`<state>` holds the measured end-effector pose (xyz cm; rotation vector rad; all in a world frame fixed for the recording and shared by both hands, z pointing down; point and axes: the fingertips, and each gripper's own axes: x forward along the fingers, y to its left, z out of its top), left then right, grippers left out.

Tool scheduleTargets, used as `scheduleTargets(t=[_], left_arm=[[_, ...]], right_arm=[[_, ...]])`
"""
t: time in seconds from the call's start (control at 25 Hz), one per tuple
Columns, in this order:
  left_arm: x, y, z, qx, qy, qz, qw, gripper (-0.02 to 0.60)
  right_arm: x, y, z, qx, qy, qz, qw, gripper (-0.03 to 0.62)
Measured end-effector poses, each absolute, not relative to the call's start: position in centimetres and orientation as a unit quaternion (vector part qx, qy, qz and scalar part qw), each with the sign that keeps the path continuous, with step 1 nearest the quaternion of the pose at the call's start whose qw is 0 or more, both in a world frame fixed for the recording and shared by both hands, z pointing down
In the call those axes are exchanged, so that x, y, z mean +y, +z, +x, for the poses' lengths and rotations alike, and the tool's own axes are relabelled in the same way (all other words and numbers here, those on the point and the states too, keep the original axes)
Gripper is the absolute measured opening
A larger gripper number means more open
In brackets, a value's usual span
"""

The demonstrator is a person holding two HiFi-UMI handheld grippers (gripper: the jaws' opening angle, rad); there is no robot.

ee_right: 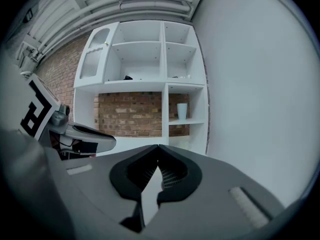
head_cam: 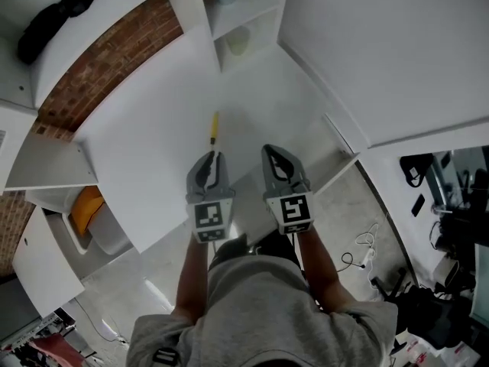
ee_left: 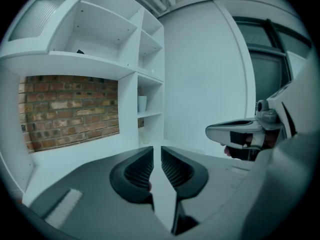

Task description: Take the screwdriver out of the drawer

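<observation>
Plainly out of the drawer: the screwdriver (head_cam: pixel 215 128) lies flat on the white worktop (head_cam: pixel 145 159), with its yellow handle away from the person (head_cam: pixel 260 312) and its thin shaft pointing back toward the left gripper (head_cam: pixel 216 157). In the head view the shaft end and the gripper tip are very close; whether they touch or sit just apart, I cannot tell. What looks like the open drawer (head_cam: pixel 340 157) sits below the worktop's near edge, under both grippers.

In the left gripper view the fingers (ee_left: pixel 137 171) stand a narrow slit apart. Bare white worktop shows through the slit and nothing is clamped between them. The screwdriver does not show in this view.

The right gripper (head_cam: pixel 269 151) hovers beside the left, over the drawer. Its own view shows fingers (ee_right: pixel 175 173) meeting at the tips, holding nothing.

Judgement: the task looks all but done. Risks from here:
- Nudge. The left tip is very near the shaft, so any forward drift pushes the tool along the worktop or spins it.
- Roll. The handle looks round and the worktop is smooth, so a sideways knock could set it rolling. Its near end lies close to the front edge, and a roll that way would drop it back into the drawer.
- Snag on pulling away. If the slit in fact catches the shaft low down, where no view shows it, drawing the gripper back would drag the tool along.
- Drawer. It is open and close to the person's body; leaning in could bump it and jolt the worktop.
</observation>
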<state>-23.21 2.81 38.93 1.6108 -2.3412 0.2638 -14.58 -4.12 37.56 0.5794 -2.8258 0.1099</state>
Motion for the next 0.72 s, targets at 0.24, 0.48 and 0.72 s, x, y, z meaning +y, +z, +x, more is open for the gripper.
scheduleTargets(t=[0.24, 0.48, 0.72], left_arm=[[4.2, 37.0, -20.3, -0.795, 0.091, 0.586, 0.13, 0.037], [5.1, 36.0, -18.2, -0.777, 0.094, 0.613, 0.107, 0.017], [5.7, 35.5, -15.3, -0.759, 0.088, 0.635, 0.114, 0.012]], right_arm=[[-2.1, 35.7, -11.9, -0.968, 0.023, 0.222, 0.113, 0.003], [-0.5, 34.6, -9.3, -0.963, 0.02, 0.246, 0.106, 0.003], [0.9, 34.1, -6.4, -0.956, 0.018, 0.273, 0.102, 0.003]])
